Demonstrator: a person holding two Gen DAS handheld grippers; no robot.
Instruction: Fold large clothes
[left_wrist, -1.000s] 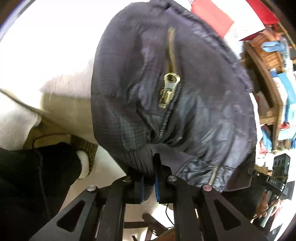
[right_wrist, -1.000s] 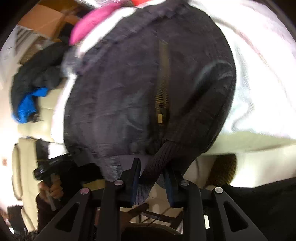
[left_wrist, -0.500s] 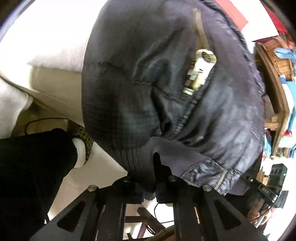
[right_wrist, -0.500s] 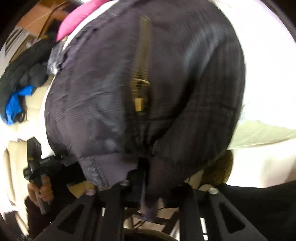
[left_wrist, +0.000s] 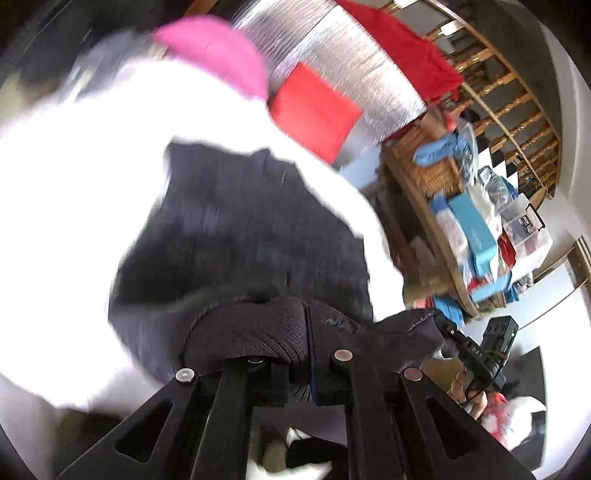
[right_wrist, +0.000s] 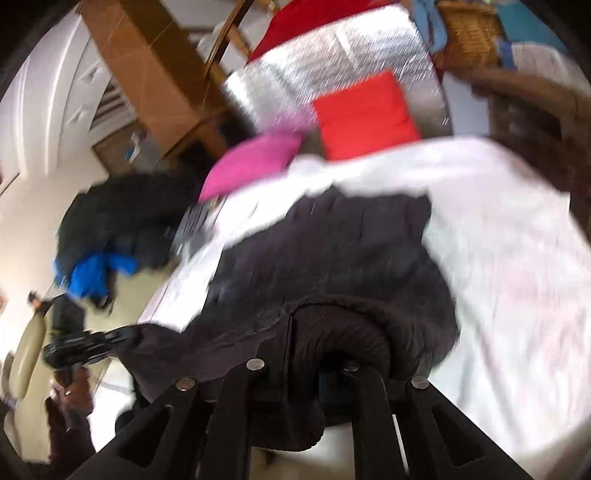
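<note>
White bedding (right_wrist: 498, 258) covers the bed that fills most of both views, badly blurred. In the right wrist view, going from the left: a dark heap of clothes with a blue piece (right_wrist: 92, 273) lies off the bed's left side, a pink pillow (right_wrist: 251, 162) sits at the bed's far edge, and a red pillow (right_wrist: 365, 114) lies just right of it against a silvery cover (right_wrist: 332, 55). A wicker basket (right_wrist: 469, 33) stands at top right.

The dark jacket (right_wrist: 332, 251) spreads from the middle of the bed toward the camera, its ribbed hem bunched at the tools. The left gripper (left_wrist: 299, 365) is clamped on that hem, jaws nearly together with cloth between them. The right gripper (right_wrist: 303, 373) pinches the hem the same way, its fingers buried in the fabric.

In the left wrist view the jacket (left_wrist: 251, 229) lies on the white bedding, with the pink pillow (left_wrist: 214, 51) above left and the red one (left_wrist: 314, 110) to its right. Farther right stands a cluttered wooden shelf (left_wrist: 443, 236), with a wooden railing (left_wrist: 517, 110) behind it. The right gripper's body and the hand (left_wrist: 469, 391) holding it show at lower right.
</note>
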